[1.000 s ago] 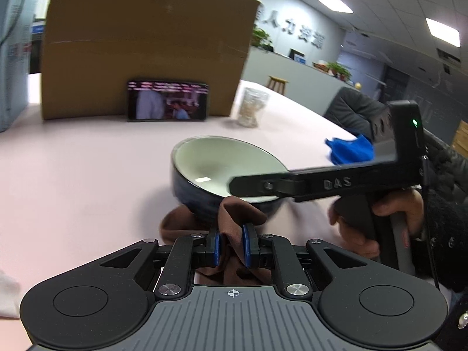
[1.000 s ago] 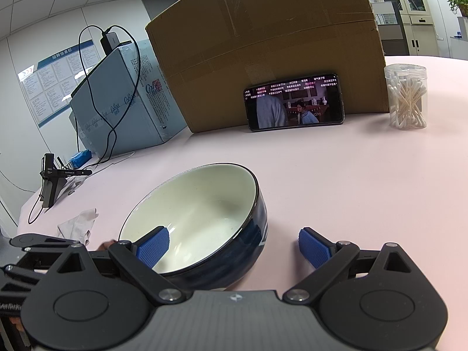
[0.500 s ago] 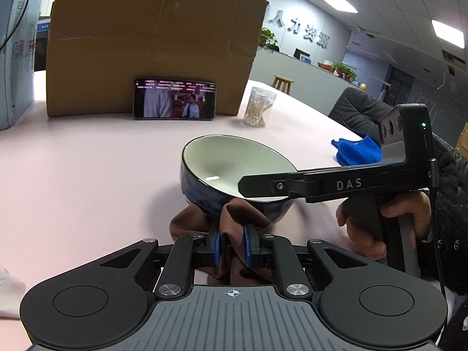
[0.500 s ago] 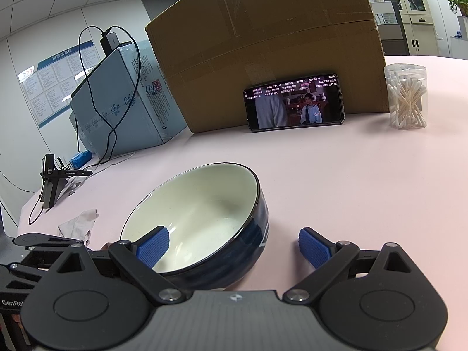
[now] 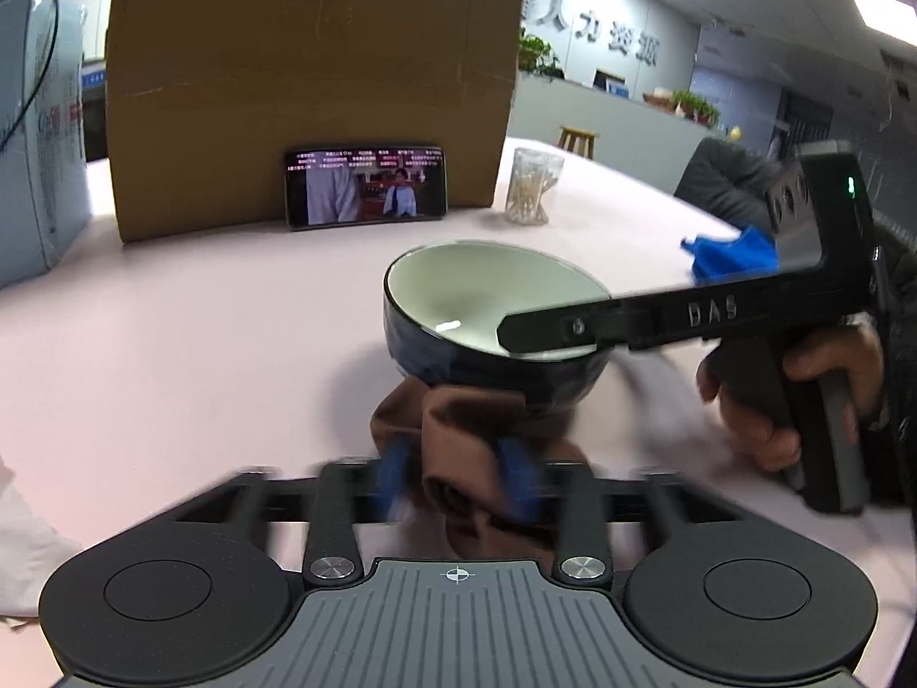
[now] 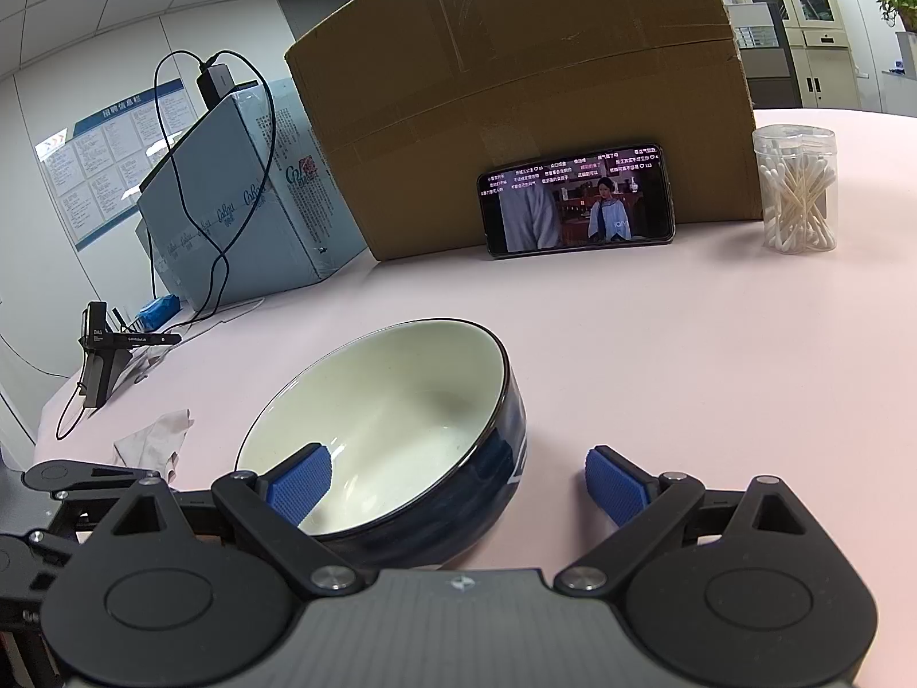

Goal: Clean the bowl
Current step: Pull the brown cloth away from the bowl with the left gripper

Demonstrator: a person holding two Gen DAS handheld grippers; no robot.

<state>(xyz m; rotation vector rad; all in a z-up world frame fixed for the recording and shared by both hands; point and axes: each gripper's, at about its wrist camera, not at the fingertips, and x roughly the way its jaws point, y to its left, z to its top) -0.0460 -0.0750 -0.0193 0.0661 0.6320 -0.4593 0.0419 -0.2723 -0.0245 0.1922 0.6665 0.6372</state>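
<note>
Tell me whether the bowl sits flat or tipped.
Tipped: the bowl leans with its opening angled sideways, one right gripper finger inside its rim.

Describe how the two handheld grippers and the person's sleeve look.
Both grippers are black, with round discs, a grey ribbed centre plate and silver pivot screws. The left gripper and right gripper carry textured blue pads. From the side, the right one shows a pistol handle, white "DAS" lettering and a green light. The sleeve is dark.

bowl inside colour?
Off-white inside the bowl, dark blue outside; right wrist view shows it best.
</note>
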